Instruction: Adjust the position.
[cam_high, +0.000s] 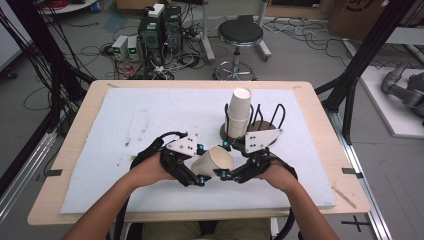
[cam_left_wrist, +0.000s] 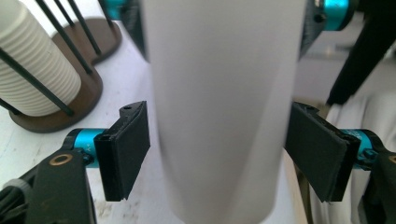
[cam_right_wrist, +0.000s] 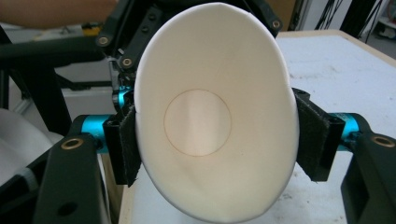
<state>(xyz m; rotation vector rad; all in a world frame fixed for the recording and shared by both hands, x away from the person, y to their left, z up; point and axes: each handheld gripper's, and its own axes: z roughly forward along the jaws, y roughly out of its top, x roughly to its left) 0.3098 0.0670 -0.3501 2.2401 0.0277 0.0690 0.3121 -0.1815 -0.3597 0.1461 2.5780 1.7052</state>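
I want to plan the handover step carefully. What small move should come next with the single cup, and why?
Probably draw the left gripper back from the paper cup. Its pads stand apart from the cup wall, while the right gripper pinches the cup at its rim, squeezing the mouth oval. Then the right one alone can carry it to the cup stack in the holder.

Your left gripper (cam_high: 202, 161) and right gripper (cam_high: 226, 160) are black linkage frames with cyan fittings, brass-ringed pivots and flat black pads (cam_left_wrist: 126, 151), each topped by a grey three-cornered plate (cam_high: 182, 145) dotted with dark screws, a black cable trailing behind, and your forearms are bare.
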